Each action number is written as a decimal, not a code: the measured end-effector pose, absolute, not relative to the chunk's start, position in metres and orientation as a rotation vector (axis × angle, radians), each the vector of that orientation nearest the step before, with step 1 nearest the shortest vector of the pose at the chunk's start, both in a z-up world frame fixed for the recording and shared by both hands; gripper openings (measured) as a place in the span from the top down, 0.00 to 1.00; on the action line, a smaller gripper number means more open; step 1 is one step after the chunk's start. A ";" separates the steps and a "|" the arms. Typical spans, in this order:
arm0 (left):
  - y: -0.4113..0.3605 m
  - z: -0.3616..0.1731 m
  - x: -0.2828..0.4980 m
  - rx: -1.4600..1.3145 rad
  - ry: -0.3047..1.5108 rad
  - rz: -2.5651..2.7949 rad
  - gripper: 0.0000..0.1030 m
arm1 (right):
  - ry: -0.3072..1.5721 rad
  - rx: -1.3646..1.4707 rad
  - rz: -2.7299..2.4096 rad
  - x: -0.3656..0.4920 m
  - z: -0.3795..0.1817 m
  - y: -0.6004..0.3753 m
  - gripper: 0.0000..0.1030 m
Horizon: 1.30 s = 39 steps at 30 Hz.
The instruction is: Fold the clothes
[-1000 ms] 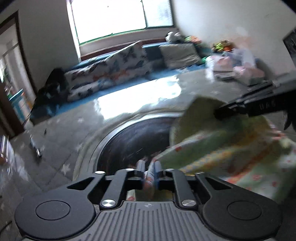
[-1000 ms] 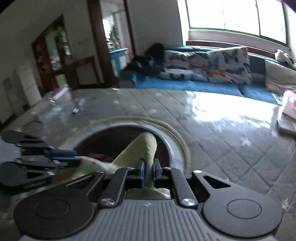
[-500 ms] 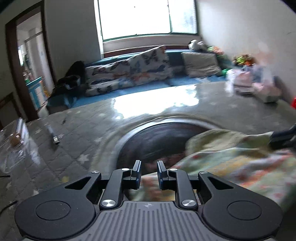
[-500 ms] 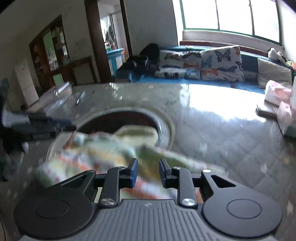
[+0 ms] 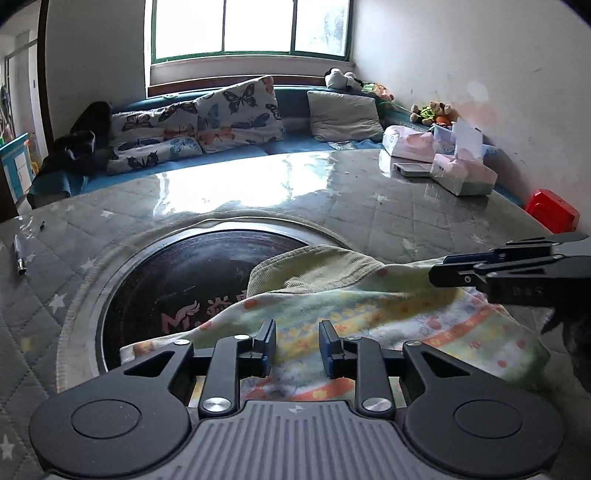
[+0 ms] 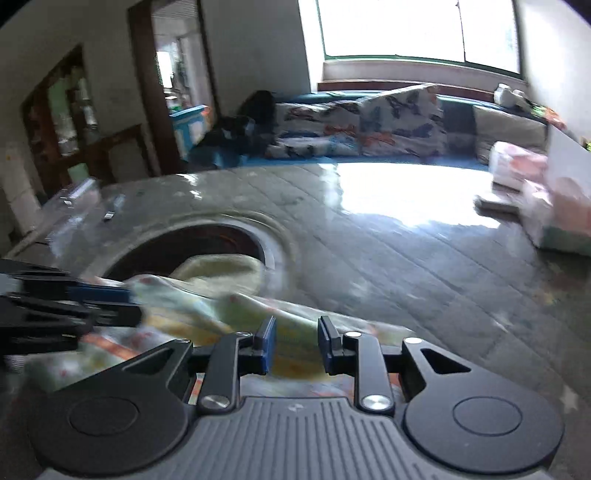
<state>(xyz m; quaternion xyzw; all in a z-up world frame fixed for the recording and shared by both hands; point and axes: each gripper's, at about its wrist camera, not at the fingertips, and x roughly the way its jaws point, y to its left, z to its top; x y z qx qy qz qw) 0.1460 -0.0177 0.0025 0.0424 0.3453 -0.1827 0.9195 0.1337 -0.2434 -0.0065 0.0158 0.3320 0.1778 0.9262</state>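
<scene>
Garment [image 5: 369, 321] sprawls directly under your left gripper [image 5: 297, 345], jaws opening on nothing, long axis running toward your empty, parted right gripper [image 5: 439, 271].

A wide window [image 5: 247, 27] with a green frame pours daylight into the room, leaving a bright glare on the glossy grey quilted table top [image 5: 332, 184]. Below the window runs a blue sofa [image 5: 291, 107] with butterfly-print cushions [image 5: 236, 110] and a plain grey cushion [image 5: 343, 116], while soft toys [image 5: 432, 110] sit by the marked white wall [image 5: 461, 55]. A dark wooden doorway [image 6: 166, 85] opens on the other side.
</scene>
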 end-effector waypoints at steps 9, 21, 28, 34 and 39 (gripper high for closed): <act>-0.005 -0.006 0.166 0.016 0.740 -0.315 0.71 | 0.726 -0.044 0.433 0.166 -0.024 -0.198 0.68; 0.006 0.010 0.138 -0.010 0.698 -0.306 0.63 | 0.681 -0.053 0.484 0.133 -0.005 -0.199 0.54; -0.005 0.009 0.094 0.049 0.668 -0.346 0.58 | 0.653 -0.166 0.501 0.099 -0.015 -0.181 0.32; -0.001 -0.007 0.068 0.058 0.664 -0.329 0.53 | 0.620 -0.177 0.481 0.073 -0.022 -0.182 0.22; 0.007 -0.009 0.059 0.033 0.643 -0.292 0.49 | 0.595 -0.176 0.443 0.057 -0.028 -0.192 0.19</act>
